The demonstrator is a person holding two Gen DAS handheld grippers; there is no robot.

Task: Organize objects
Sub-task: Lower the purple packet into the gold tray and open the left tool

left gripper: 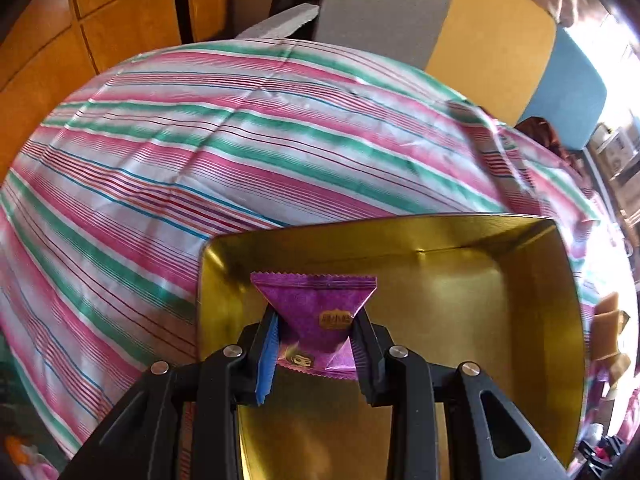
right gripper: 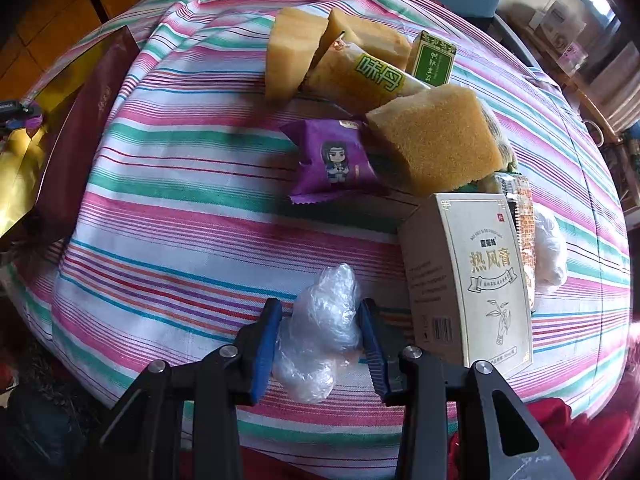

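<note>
In the left wrist view my left gripper is shut on a purple snack packet and holds it above the inside of a gold-lined box. In the right wrist view my right gripper has its fingers around a crumpled clear plastic wrap lying on the striped cloth. Both blue pads touch the wrap. A second purple snack packet lies further ahead. The gold box with its maroon outside shows at the far left.
Ahead of the right gripper lie several yellow sponge blocks, a yellow wrapped cake, a small green box and a standing white carton. A white plastic bag lies behind the carton. Chairs stand beyond the table.
</note>
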